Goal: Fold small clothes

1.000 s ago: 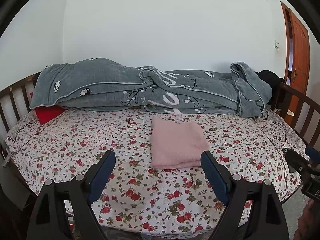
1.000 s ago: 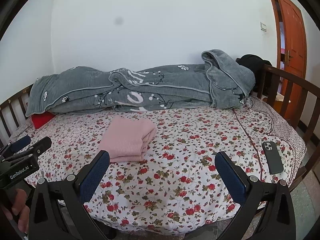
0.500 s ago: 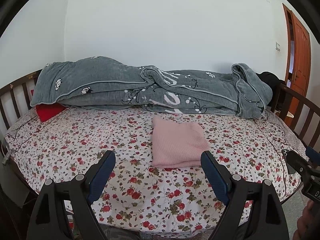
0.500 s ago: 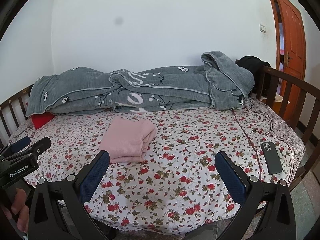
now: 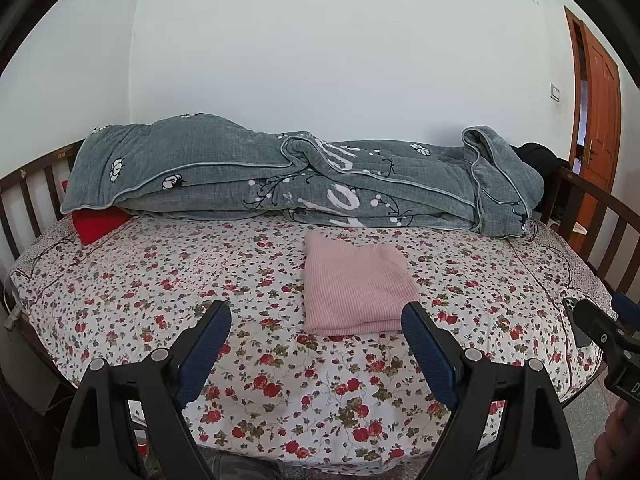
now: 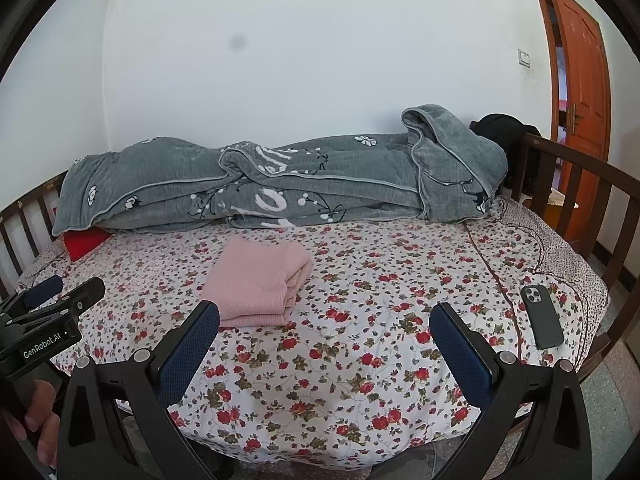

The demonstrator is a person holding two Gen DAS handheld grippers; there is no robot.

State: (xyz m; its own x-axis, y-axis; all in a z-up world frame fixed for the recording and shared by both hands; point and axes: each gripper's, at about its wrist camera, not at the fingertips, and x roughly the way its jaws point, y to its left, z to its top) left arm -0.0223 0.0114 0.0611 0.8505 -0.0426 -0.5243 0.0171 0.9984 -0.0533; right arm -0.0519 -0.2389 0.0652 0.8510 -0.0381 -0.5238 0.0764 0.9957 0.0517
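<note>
While both hands hung level over the near edge of the bed (image 5: 120, 280), nothing in the scene had shifted from a second earlier: the same framing, the same cloth, the same wide stance of the claws. The left gripper (image 5: 316, 338) had its blue pads spread far apart with only flowered sheet between them, and the right gripper (image 6: 326, 340) stood spread just as wide, equally empty. Neither touched any fabric.

The pink garment (image 5: 356, 284) lay on the middle of the mattress, already doubled into a tidy rectangle with its stacked layers showing along the near and right edges in the right wrist view (image 6: 260, 280). It sat nearer than the rumpled grey quilt (image 5: 304, 176) heaped along the far wall, apart from it, and well left of the dark phone (image 6: 542, 316) lying near the bed's right edge. A red cushion (image 5: 98, 226) peeked from under the quilt's left end.

That stillness, with the claws released and drawn back clear of a piece that looked finished, suggested the fold of this item was complete and the person was pausing. No other small clothing was visible on the sheet, so whether another piece would follow could not be told from these views.
</note>
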